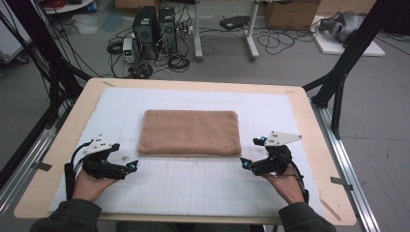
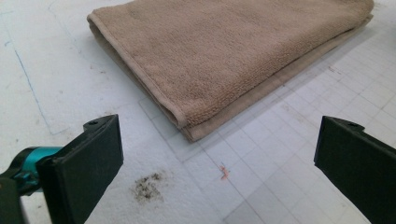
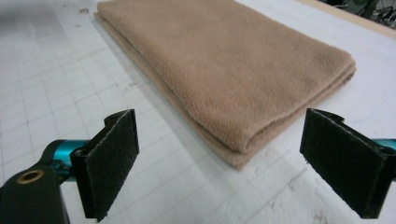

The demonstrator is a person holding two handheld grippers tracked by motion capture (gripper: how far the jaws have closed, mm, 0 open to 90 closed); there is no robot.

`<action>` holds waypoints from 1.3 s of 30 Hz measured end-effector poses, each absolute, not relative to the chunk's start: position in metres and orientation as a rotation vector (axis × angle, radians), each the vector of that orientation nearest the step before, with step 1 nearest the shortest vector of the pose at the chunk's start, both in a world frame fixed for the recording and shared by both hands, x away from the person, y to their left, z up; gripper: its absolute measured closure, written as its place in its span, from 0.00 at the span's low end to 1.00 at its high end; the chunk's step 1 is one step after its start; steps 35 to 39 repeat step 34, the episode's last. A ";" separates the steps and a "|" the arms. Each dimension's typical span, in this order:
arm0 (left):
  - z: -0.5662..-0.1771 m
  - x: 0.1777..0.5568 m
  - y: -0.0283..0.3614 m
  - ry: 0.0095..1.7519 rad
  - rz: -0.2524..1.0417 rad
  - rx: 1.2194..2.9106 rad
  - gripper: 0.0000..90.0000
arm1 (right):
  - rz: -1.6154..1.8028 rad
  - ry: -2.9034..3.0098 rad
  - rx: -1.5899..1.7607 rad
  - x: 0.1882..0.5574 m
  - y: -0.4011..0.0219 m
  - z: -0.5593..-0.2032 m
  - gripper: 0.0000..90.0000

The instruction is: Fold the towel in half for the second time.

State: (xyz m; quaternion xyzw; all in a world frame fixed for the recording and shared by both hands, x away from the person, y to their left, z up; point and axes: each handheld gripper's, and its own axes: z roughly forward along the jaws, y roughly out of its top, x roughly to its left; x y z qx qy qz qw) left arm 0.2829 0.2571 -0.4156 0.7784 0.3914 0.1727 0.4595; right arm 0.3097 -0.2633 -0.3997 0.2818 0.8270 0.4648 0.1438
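Note:
A folded tan towel (image 1: 189, 133) lies flat in the middle of the white grid mat (image 1: 193, 186). My left gripper (image 1: 126, 166) rests on the mat just off the towel's near left corner, jaws wide open and holding nothing. In the left gripper view the towel (image 2: 224, 56) has its corner a short way ahead of the open gripper (image 2: 217, 163). My right gripper (image 1: 250, 152) sits by the near right corner, also open and empty. The right gripper view shows the towel (image 3: 224, 65) with its folded corner just ahead of the open gripper (image 3: 219, 163).
The mat covers a wooden table (image 1: 309, 125) with rounded corners. A dark smudge (image 2: 147, 185) and a small red mark (image 2: 224, 171) lie on the mat near the left gripper. Beyond the table are computer towers (image 1: 154, 31), cables and black frame struts (image 1: 348, 53).

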 end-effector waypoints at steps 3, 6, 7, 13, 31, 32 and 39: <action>-0.418 0.279 0.259 0.971 0.411 1.921 0.02 | 1.345 2.380 0.830 0.306 -0.269 -0.402 0.12; -0.419 0.274 0.260 0.968 0.416 1.925 0.02 | 1.354 2.373 0.837 0.300 -0.274 -0.404 0.12; -0.419 0.272 0.260 0.967 0.418 1.926 0.02 | 1.353 2.371 0.837 0.299 -0.276 -0.404 0.12; -0.418 0.264 0.264 0.967 0.420 1.919 0.02 | 1.363 2.368 0.844 0.288 -0.285 -0.405 0.12; -0.415 0.245 0.274 0.966 0.439 1.904 0.02 | 1.383 2.352 0.846 0.269 -0.293 -0.410 0.12; -0.416 0.244 0.275 0.966 0.442 1.905 0.02 | 1.385 2.351 0.844 0.270 -0.293 -0.411 0.12; -0.416 0.244 0.275 0.968 0.446 1.899 0.02 | 1.391 2.356 0.843 0.269 -0.292 -0.413 0.12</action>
